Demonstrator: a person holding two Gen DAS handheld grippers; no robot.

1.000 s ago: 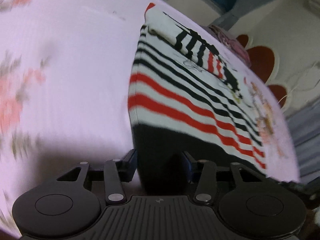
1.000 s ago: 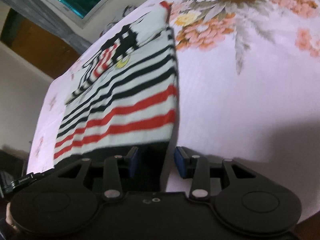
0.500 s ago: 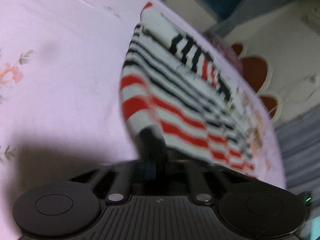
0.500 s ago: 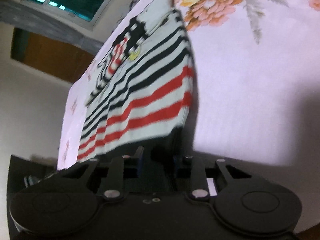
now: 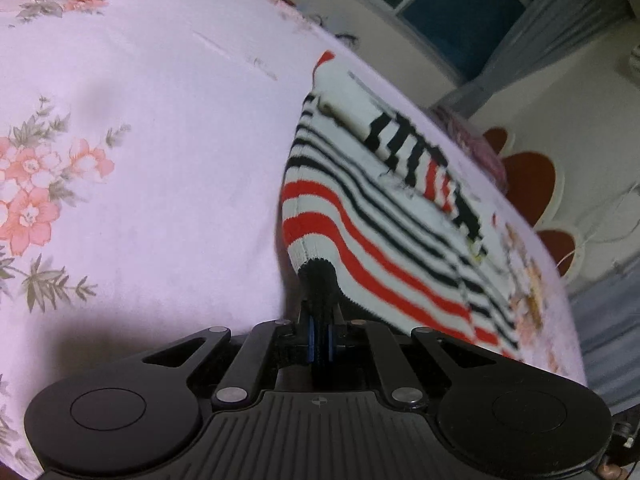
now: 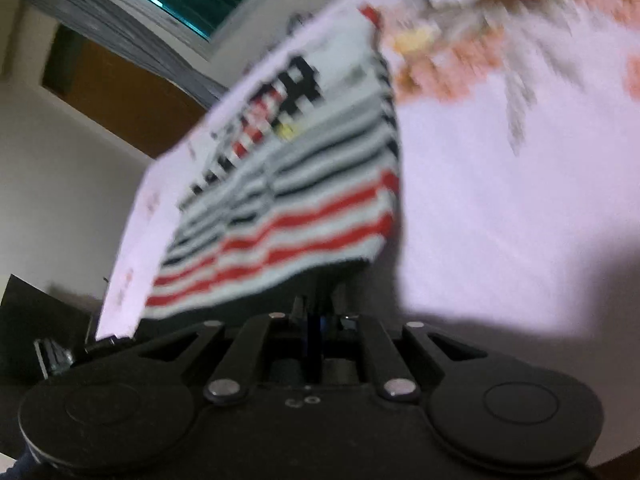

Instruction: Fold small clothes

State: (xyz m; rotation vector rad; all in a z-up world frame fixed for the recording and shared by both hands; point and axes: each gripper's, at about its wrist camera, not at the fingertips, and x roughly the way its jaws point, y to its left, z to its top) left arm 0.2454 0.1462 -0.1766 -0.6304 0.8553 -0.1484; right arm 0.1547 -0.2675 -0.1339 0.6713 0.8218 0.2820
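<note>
Left gripper point(image 5: 320, 338), right gripper point(image 6: 316, 322): jaws clamped on black hem of striped knit sweater point(image 5: 384, 216). Bedsheet point(image 5: 160, 140) beneath. Step: hem lift; next likely carry forward toward collar.

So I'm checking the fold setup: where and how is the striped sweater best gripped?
At the two corners of its black hem band, from the near edge. The striped sweater lies flat on the bedsheet, hem nearest, so the left gripper and right gripper, each pinching a corner, suit lifting it forward.
</note>
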